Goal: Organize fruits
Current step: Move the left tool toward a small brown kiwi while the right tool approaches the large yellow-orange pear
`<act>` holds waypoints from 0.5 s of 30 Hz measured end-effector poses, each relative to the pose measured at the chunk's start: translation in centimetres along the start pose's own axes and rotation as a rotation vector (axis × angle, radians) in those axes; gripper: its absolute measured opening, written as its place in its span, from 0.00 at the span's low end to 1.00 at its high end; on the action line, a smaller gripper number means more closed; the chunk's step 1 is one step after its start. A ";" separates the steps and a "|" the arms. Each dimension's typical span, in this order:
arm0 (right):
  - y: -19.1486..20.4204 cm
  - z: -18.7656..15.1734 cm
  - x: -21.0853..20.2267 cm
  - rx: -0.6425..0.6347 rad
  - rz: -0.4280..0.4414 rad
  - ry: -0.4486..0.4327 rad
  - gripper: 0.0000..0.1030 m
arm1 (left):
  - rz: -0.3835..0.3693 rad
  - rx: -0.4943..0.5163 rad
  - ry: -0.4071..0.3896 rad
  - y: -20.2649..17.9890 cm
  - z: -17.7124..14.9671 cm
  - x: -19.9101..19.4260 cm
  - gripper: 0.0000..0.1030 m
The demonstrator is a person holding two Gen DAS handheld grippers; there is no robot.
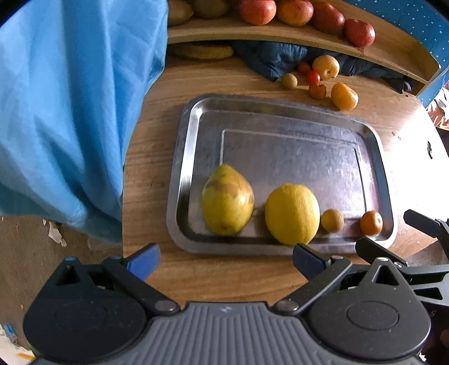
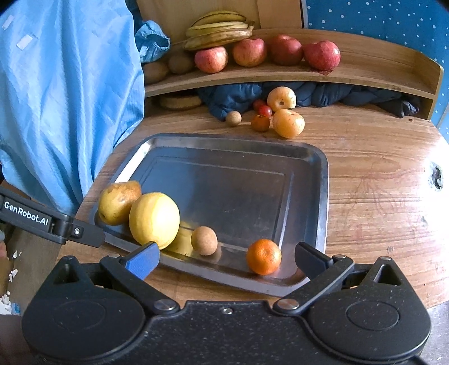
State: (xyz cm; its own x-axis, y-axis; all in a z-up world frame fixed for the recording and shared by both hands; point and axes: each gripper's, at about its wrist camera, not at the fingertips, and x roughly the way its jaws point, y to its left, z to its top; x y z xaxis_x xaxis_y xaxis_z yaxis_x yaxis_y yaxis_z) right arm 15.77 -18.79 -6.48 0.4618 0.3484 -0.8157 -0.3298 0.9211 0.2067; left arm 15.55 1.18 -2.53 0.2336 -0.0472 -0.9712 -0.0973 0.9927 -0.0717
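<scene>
1. A wooden table (image 2: 364, 174) with a dark hole near its right edge;
2. blue cloth (image 2: 64, 98) hangs along the left, covering the table's corner;
3. a curved wooden shelf (image 2: 364, 81) stands at the table's back;
4. dark navy fabric (image 2: 336, 94) lies bunched under the shelf;
5. a blue dotted wall (image 2: 378, 19) rises behind.

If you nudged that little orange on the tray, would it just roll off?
The orange looks round, so it would probably roll easily on the smooth metal tray. The tray's raised rim would likely stop it. It sits alone, apart from the small brown fruit, so nothing else blocks it.
</scene>
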 end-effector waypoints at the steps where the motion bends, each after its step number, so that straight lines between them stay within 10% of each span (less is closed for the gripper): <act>1: -0.1 0.2 0.1 0.002 0.000 -0.004 0.99 | 0.000 0.003 -0.004 -0.1 0.3 0.1 0.99; 15: -3.4 3.6 2.1 0.056 -0.054 -0.019 0.99 | -0.031 0.063 -0.012 -2.9 6.5 2.5 0.99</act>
State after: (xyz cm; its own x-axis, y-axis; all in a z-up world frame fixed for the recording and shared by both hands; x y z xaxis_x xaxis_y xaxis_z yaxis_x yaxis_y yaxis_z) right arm 20.79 -20.54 -6.93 0.4933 0.3009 -0.8162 -0.2582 0.9466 0.1930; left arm 22.67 -1.13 -3.25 0.2475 -0.0771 -0.9658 -0.0288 0.9958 -0.0869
